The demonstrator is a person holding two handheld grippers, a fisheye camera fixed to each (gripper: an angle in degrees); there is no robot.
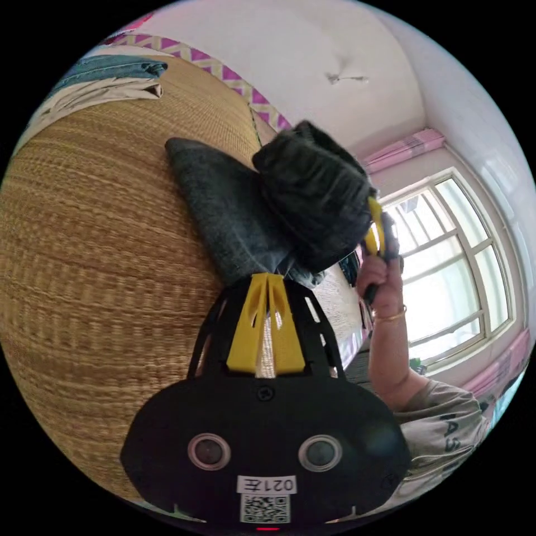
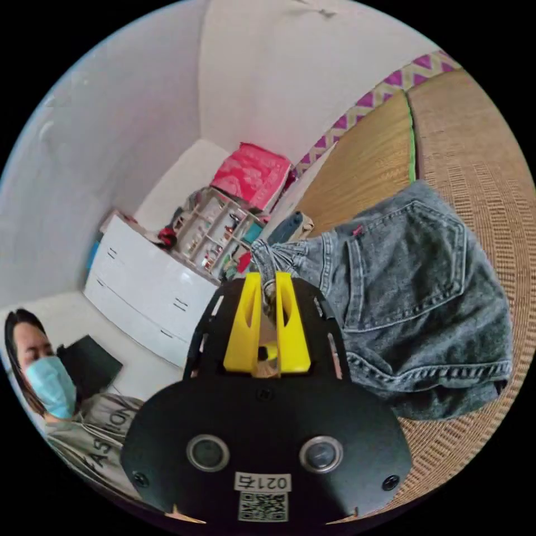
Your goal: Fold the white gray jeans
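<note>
With the left gripper [image 1: 267, 279] and right gripper [image 2: 267, 279] each clamped on the jeans [image 2: 413, 296] above the woven mat [image 1: 100, 268], lower both edges level to fold squarely.

Bare woven mat [image 1: 100, 268] beside the jeans [image 1: 234, 223], open for a claw. Folded clothes [image 1: 106, 78] stacked at the mat's far edge, well apart. In the right gripper view, a cluttered dresser [image 2: 145, 290] stands off the mat.
</note>
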